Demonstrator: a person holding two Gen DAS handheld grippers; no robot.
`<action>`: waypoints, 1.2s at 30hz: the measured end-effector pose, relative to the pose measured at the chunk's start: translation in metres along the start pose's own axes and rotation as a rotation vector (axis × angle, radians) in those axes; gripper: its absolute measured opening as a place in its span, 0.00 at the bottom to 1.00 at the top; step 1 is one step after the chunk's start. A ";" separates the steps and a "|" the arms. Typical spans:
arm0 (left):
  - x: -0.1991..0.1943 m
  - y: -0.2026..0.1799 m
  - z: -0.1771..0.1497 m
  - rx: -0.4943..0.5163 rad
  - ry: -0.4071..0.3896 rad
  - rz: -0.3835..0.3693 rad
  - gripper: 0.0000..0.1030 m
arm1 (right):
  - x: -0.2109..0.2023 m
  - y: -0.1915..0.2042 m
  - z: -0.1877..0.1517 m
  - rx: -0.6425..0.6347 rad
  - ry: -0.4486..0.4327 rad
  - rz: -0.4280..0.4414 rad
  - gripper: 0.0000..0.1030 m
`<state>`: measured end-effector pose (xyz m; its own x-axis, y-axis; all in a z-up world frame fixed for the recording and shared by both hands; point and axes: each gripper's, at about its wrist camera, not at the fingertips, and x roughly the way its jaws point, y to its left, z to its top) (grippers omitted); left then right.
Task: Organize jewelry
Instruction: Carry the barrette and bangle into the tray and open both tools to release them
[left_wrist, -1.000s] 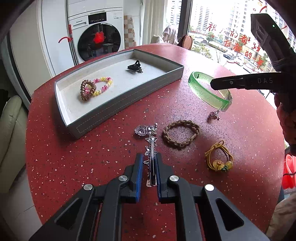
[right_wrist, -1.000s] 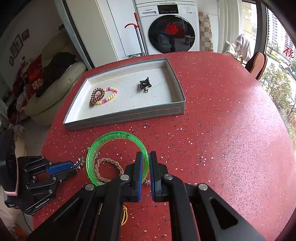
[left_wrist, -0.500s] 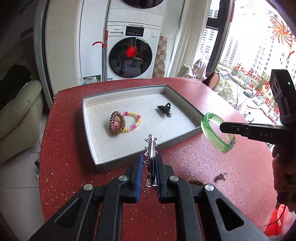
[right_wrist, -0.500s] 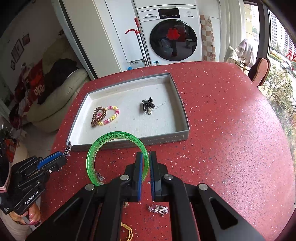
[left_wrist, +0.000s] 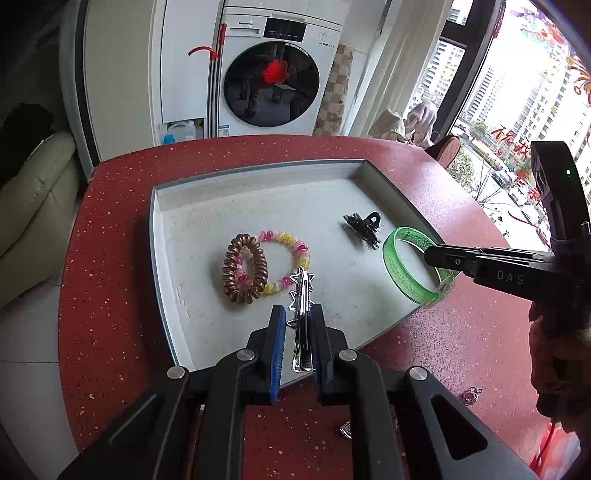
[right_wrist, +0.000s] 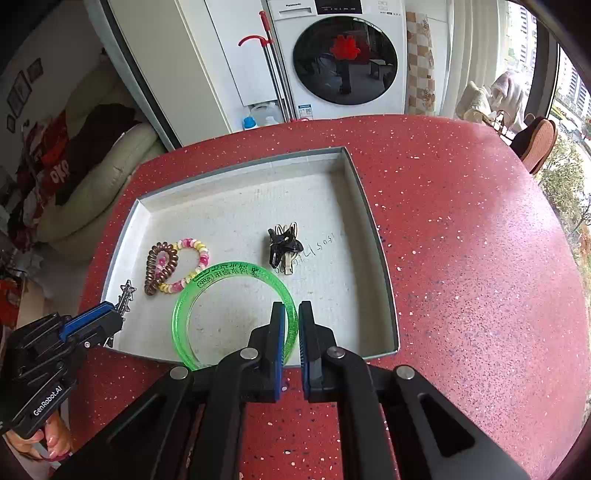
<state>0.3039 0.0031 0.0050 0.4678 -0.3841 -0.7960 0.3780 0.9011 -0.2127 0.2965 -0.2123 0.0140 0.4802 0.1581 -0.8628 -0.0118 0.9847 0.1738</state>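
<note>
Left gripper (left_wrist: 298, 325) fingers clamped on the silver star hair clip (left_wrist: 302, 295), long axis along the fingers, over the tray's (right_wrist: 384, 258) near-left. Right gripper (right_wrist: 291, 332) pinches the green bangle (right_wrist: 207, 291) over near-centre; both ready to release.

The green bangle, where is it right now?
The green bangle is pinched in the right gripper, held over the near side of the tray, just before the black hair claw.

Glossy translucent green plastic bangle (right_wrist: 207, 280), shiny metal star clip (left_wrist: 302, 295), matt grey tray (right_wrist: 373, 236), speckled red tabletop (right_wrist: 461, 258).
</note>
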 end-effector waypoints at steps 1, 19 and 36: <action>0.005 0.001 0.001 0.005 0.021 -0.008 0.30 | 0.006 -0.002 0.001 0.003 0.015 -0.002 0.08; 0.056 0.004 0.014 0.005 0.027 0.214 0.30 | 0.055 -0.010 0.024 0.000 0.027 -0.117 0.08; 0.040 -0.018 0.013 0.056 -0.052 0.265 0.31 | 0.022 -0.001 0.013 0.004 -0.070 -0.031 0.57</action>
<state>0.3263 -0.0314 -0.0154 0.5961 -0.1474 -0.7892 0.2797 0.9595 0.0321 0.3183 -0.2104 0.0015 0.5409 0.1223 -0.8322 0.0069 0.9887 0.1498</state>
